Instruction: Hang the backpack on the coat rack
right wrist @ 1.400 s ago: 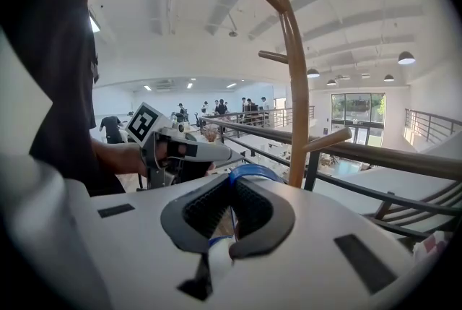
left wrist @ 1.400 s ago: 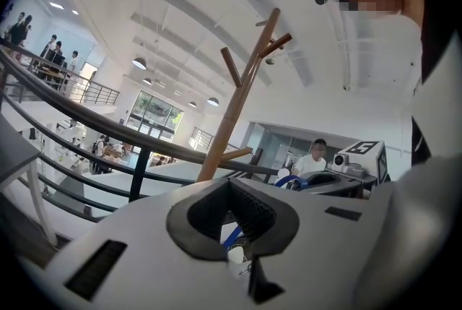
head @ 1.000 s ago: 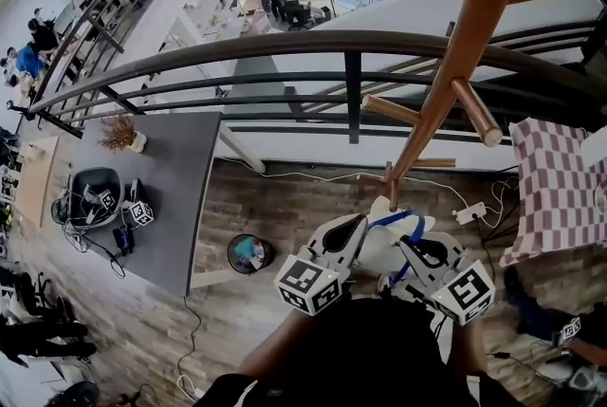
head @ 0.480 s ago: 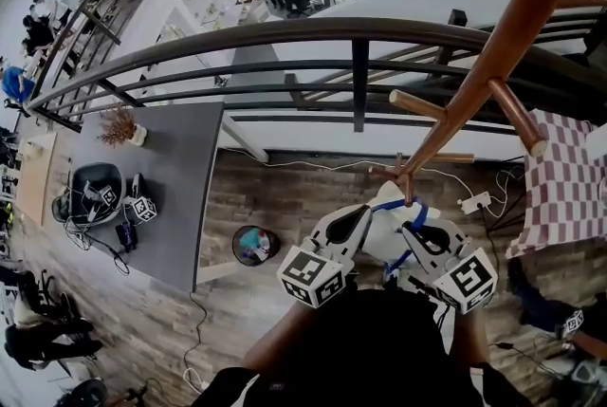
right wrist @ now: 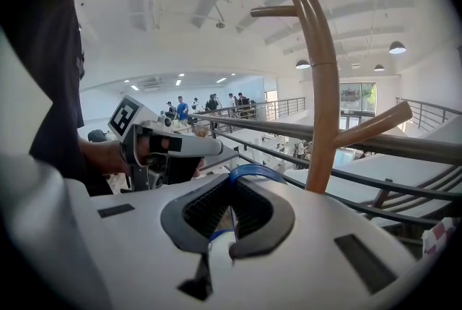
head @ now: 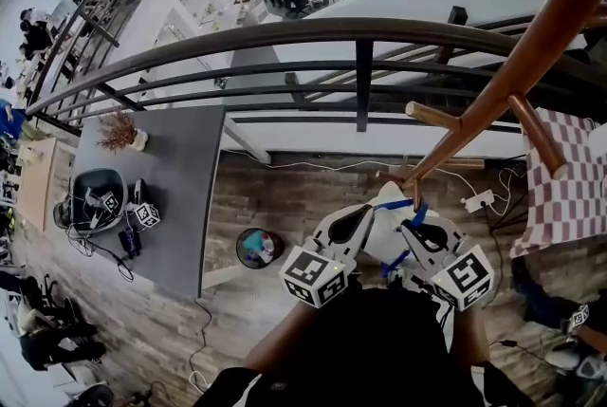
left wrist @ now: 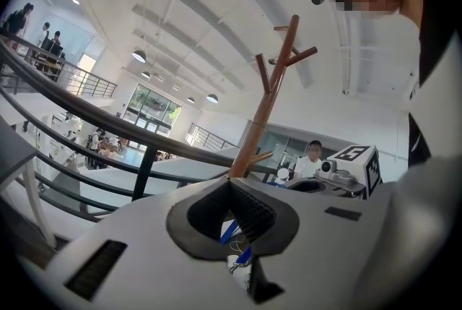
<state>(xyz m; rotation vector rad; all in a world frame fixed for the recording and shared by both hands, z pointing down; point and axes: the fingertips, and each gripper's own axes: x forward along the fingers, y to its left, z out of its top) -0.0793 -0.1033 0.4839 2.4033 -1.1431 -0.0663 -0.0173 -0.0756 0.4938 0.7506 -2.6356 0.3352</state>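
Left gripper [head: 365, 215] – jaws closed together on a blue strap [head: 395, 204] of the backpack [head: 384, 242]; in the left gripper view the blue band and some white fabric sit pinched in the ribbed pads, no gap btwn them. Right gripper [head: 413, 231] – jaws likewise shut on the blue strap, which in the right gripper view arches as a loop [right wrist: 254, 171] over the jaw tips. Each gripper carries its marker cube, nearest the person's dark sleeves at the bottom of the head view.

Backpack: white w/ blue straps, held up btwn the two grippers above the wood floor [head: 285, 196], just in front of the coat rack [head: 493, 78]. Its top edge meets the rack's pole in the head view; whether they touch can't be told. No strap lies over a peg.

Coat rack: brown wooden pole running from upper right down to the backpack, w/ angled pegs, e.g. one peg [head: 536, 135] to the right of the pole and another [head: 432, 116] to the left, both above the backpack in the head view.

Surroundings: dark curved railing [head: 360, 30] behind the rack; grey table [head: 171, 206] at left w/ a small dried plant [head: 121, 132]; round bin [head: 258, 247] on the floor beside the table; checked cloth [head: 560, 196] at right.
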